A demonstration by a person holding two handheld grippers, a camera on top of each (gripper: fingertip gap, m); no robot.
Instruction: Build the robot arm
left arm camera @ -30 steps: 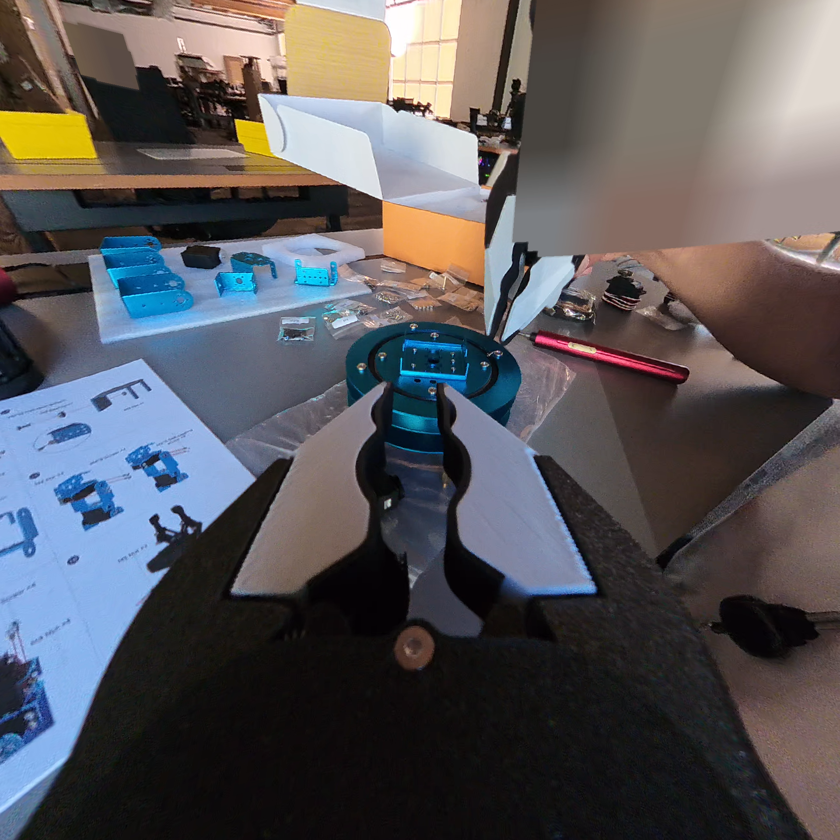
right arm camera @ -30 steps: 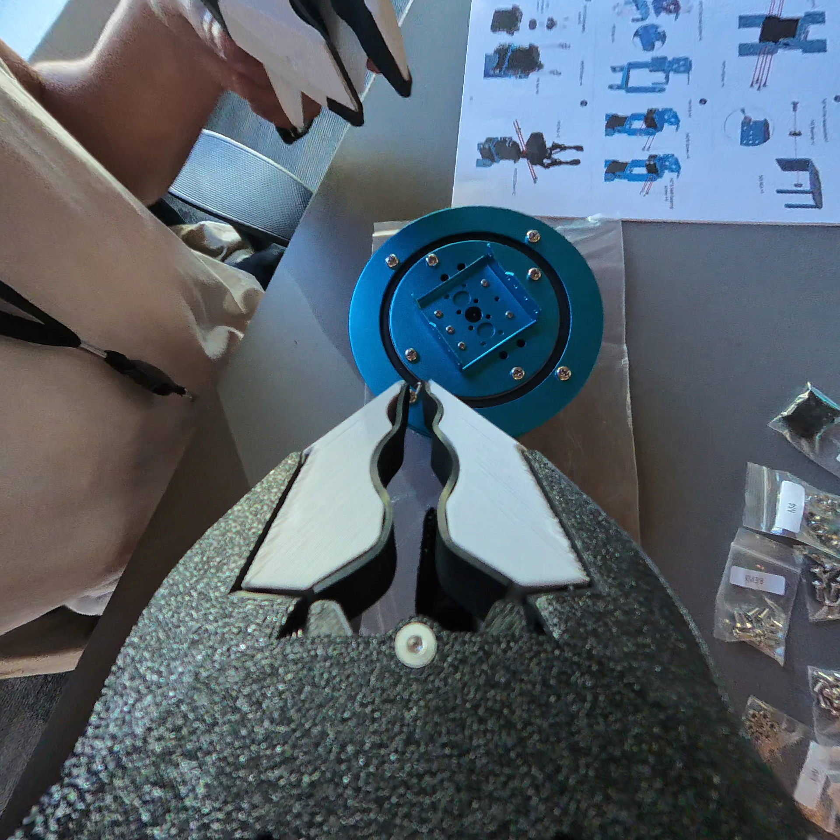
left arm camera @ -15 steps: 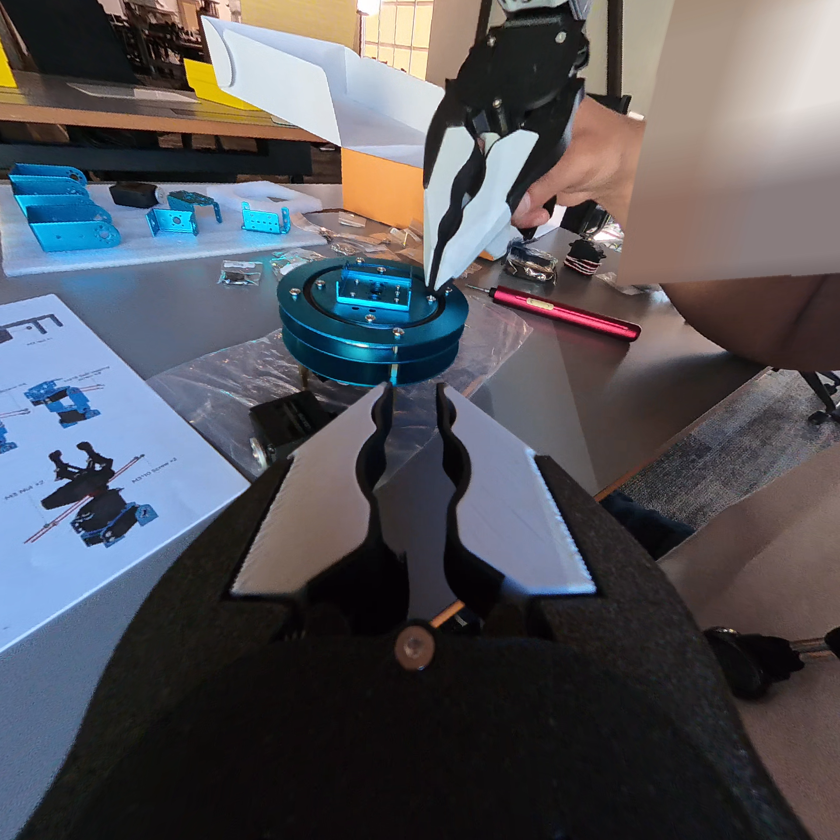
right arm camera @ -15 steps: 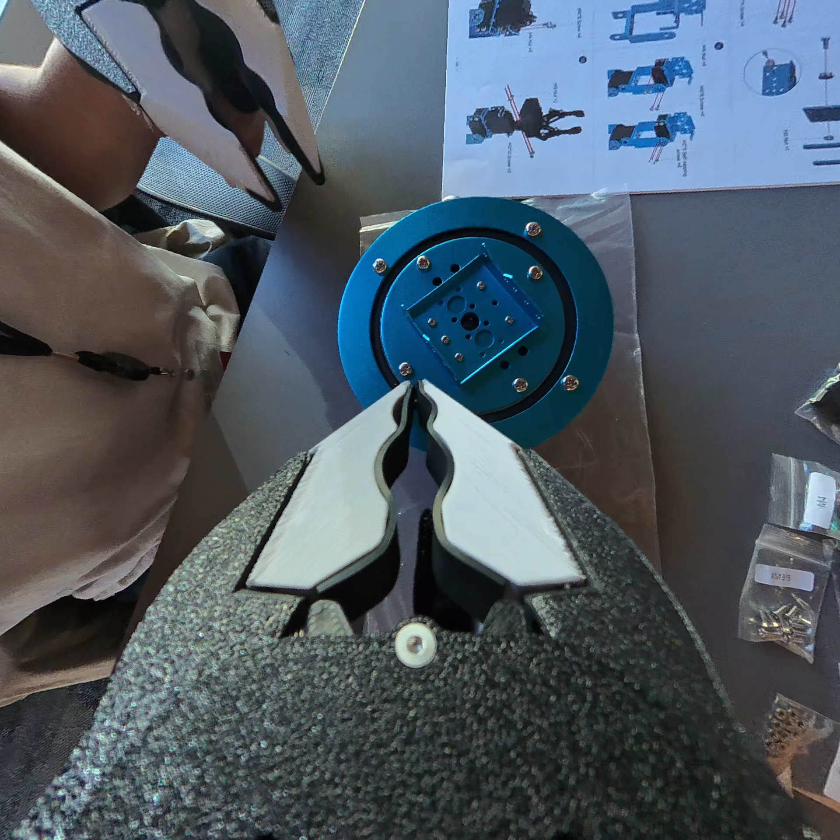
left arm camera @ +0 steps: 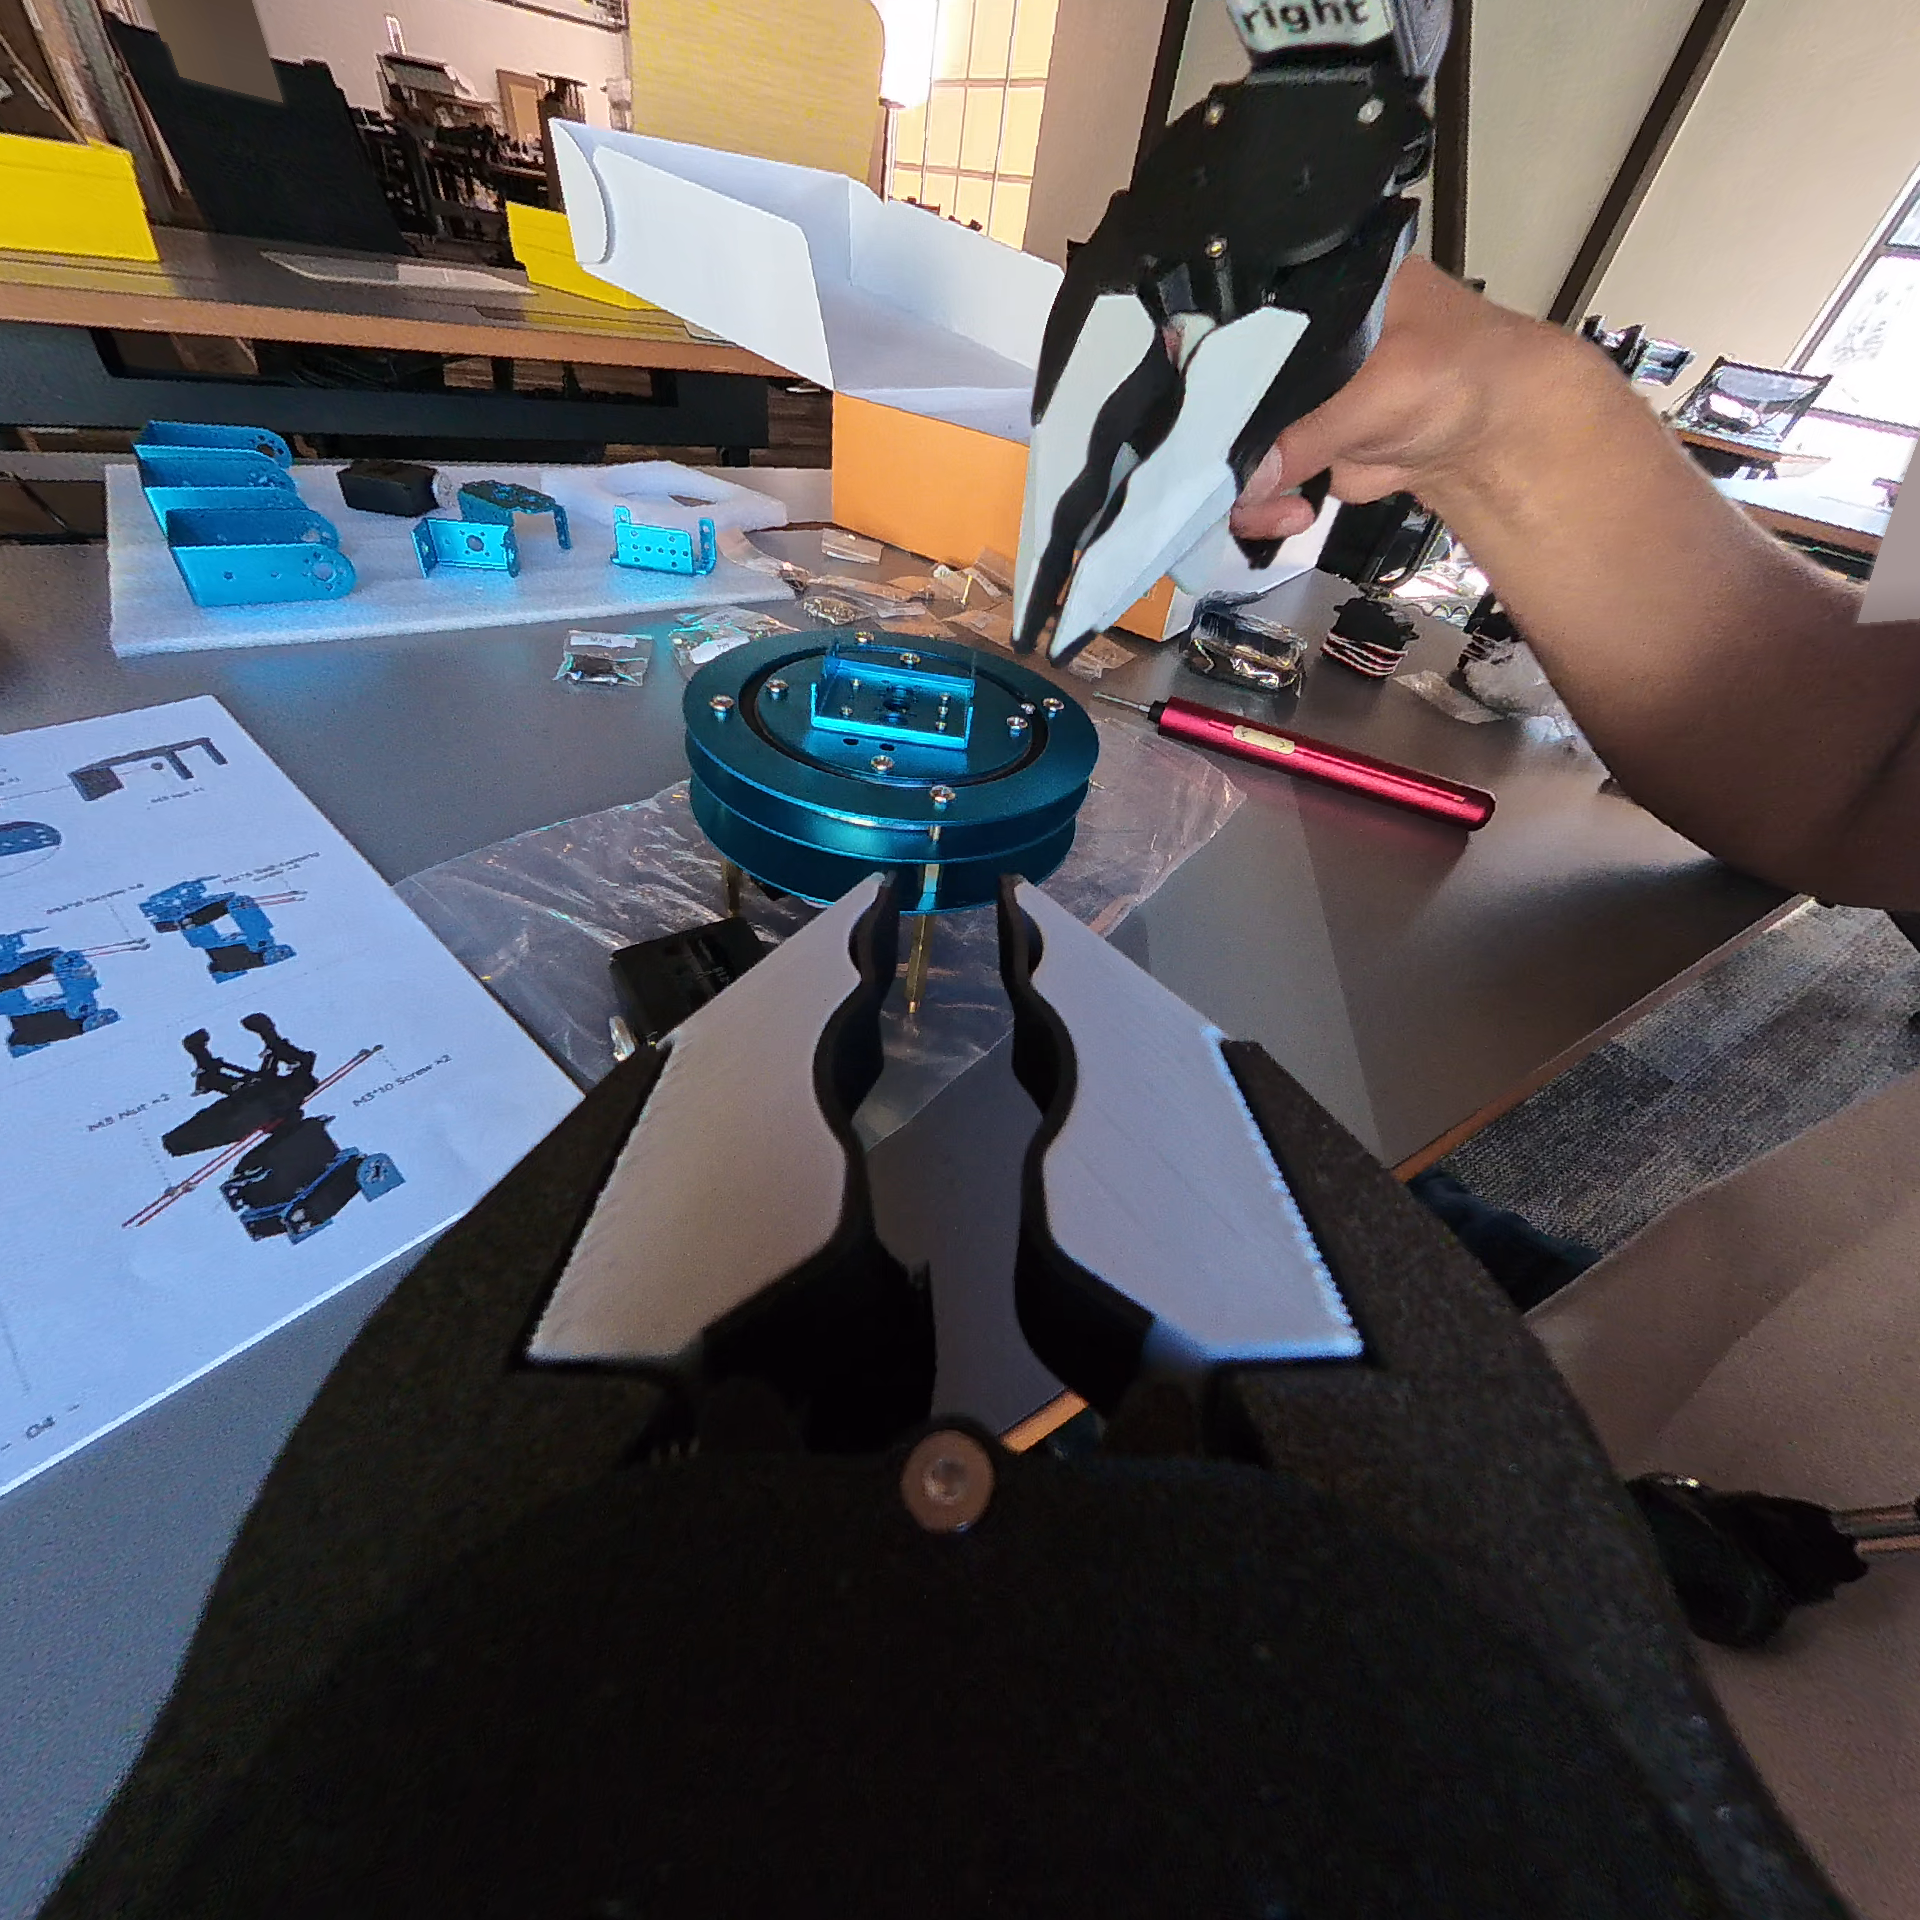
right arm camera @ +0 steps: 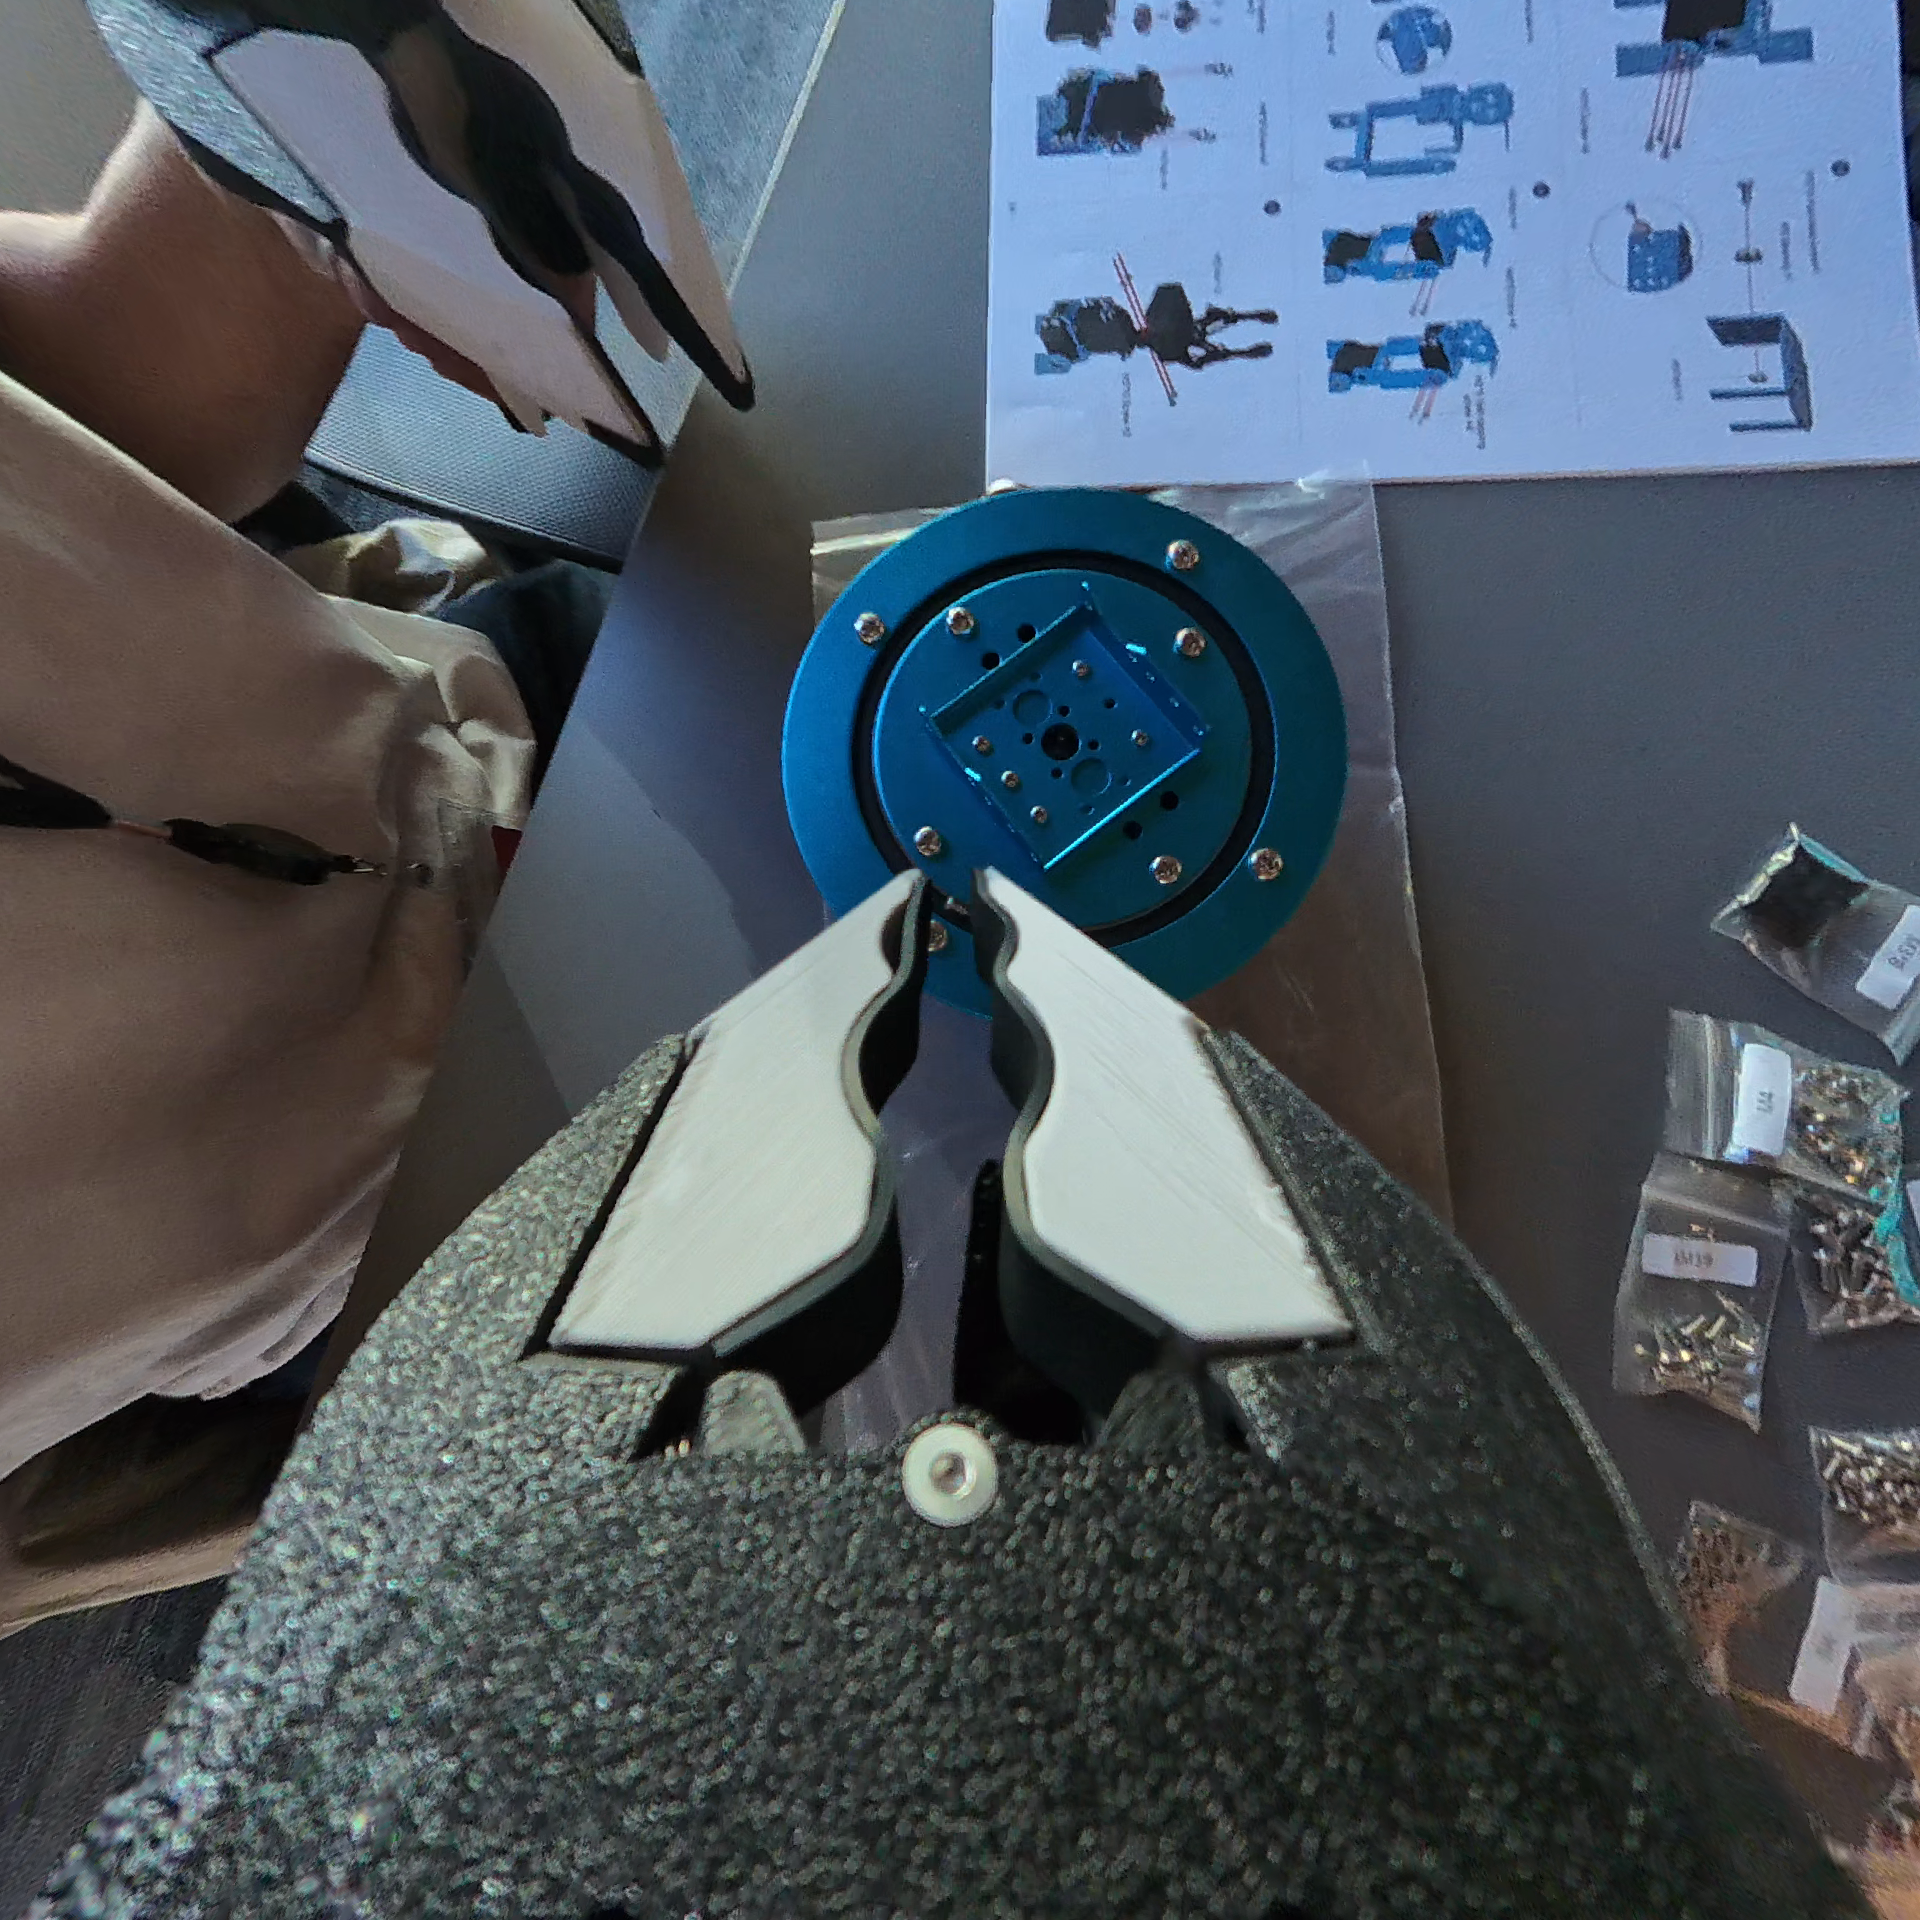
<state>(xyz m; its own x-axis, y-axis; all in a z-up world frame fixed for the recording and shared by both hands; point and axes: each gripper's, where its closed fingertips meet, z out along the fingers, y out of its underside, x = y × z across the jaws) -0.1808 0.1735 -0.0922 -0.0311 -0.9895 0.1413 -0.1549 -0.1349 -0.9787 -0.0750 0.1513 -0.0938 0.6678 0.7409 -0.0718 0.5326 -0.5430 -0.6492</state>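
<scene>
A round blue metal base (left arm camera: 888,800) with a square blue bracket on top stands on brass standoffs on a clear plastic bag (left arm camera: 582,894). It also shows from above in the right wrist view (right arm camera: 1288,821). My left gripper (left arm camera: 945,883) is open and empty, low in front of the base, just short of its near rim. My right gripper (right arm camera: 951,883) hovers over the rim of the base, tips nearly together with nothing seen between them. It also shows in the left wrist view (left arm camera: 1044,644), held by a hand above the far right rim. A black servo (left arm camera: 686,966) lies by the base.
A printed instruction sheet (left arm camera: 208,987) lies to the left. A red screwdriver (left arm camera: 1320,758) lies to the right. Small bags of screws (right arm camera: 1704,1288), a white foam sheet (left arm camera: 520,603) with blue brackets, and an open orange box (left arm camera: 935,478) sit behind. The table edge (left arm camera: 1558,1060) is near. The tips of one gripper are about 12 centimetres away from the tips of the other.
My left gripper has drawn back from the blue base and stays open. My right gripper has lifted off the rim of the base and now hovers above it.
</scene>
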